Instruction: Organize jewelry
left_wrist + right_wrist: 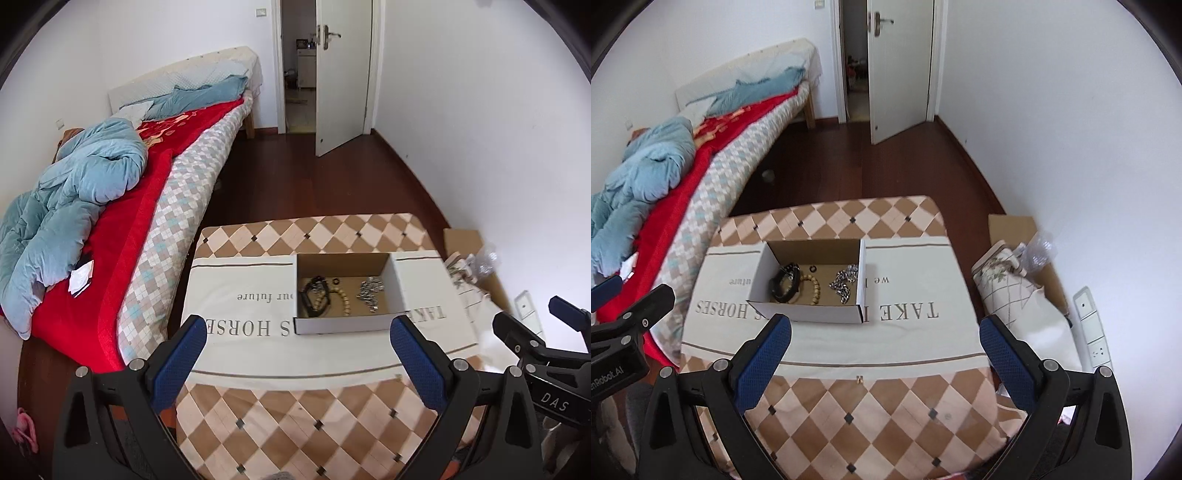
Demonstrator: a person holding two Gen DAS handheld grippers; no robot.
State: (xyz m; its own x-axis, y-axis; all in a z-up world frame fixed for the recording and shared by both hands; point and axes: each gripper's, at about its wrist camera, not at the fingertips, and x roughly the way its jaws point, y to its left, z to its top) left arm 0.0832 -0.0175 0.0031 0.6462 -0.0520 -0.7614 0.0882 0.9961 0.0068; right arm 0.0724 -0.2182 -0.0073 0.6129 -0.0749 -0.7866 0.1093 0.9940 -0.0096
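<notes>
An open cardboard box (807, 295) sits on the white printed cloth (916, 332) that covers the middle of the counter (871, 417), a little toward the counter's far edge and left of centre in the right wrist view. All the jewelry in sight lies inside it: a black bracelet (785, 282) at the left end, a string of pale wooden beads (814, 290) just beside it, a small dark ring (813, 268) near the back wall, and a silver chain (844, 282) heaped at the right end. Nothing lies loose on the cloth.

The left hand-held gripper (297, 356) hangs over the near edge of the counter with its blue pads spread wide and nothing between them. The right hand-held gripper (884, 354) is likewise spread wide and empty, level with the box's near wall.

Judging by this, the pieces are gathered and neither tool is engaged, so this is either the close of the sorting or the pause before picking something out. If a piece is next, the chain would want a low, narrow pinch, as the box walls crowd the approach
</notes>
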